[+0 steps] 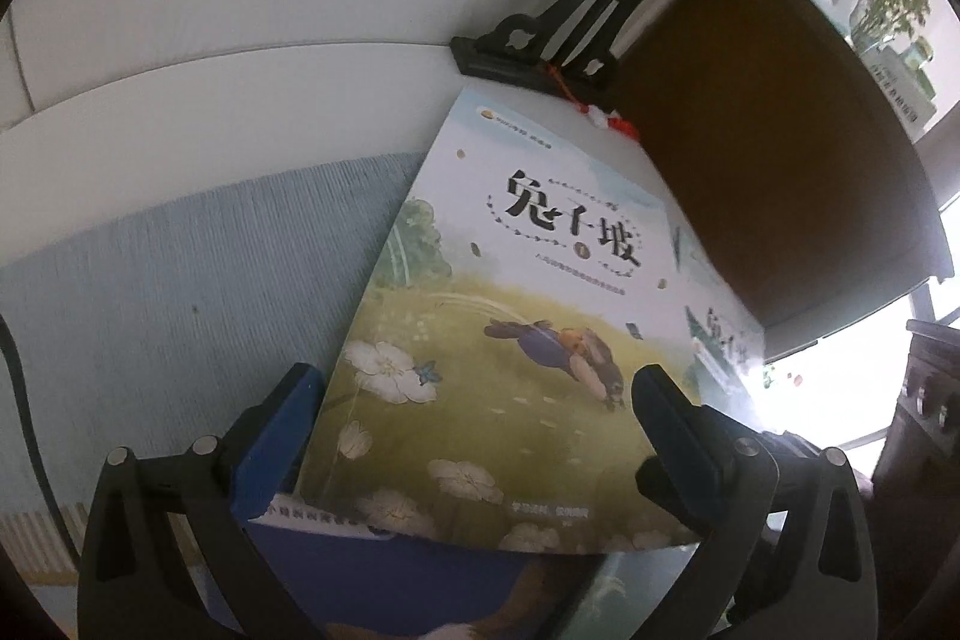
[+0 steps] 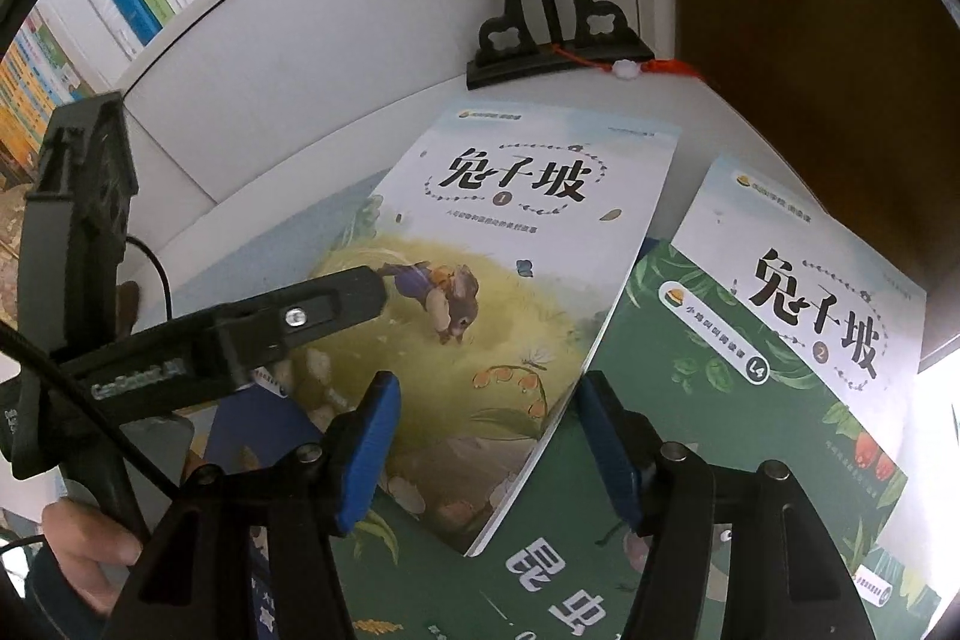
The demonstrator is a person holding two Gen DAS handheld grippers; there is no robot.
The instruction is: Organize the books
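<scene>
Blue pads of the left gripper (image 1: 474,388) stand apart in the left wrist view, straddling the lower part of the rabbit book numbered 1 (image 1: 510,292), which lies flat over a pale blue mat (image 1: 180,280); contact cannot be told. Right wrist view: right gripper (image 2: 486,430) jaws apart above that book's (image 2: 492,268) lower edge, touching nothing. Book numbered 2 (image 2: 810,304) lies to its right on a green book (image 2: 690,400).

Book covers (image 2: 522,244) look like smooth paper with a slight sheen, mat (image 1: 180,268) is ribbed blue cloth, stand (image 2: 540,10) matt black, gripper pads (image 2: 372,448) matt blue.
</scene>
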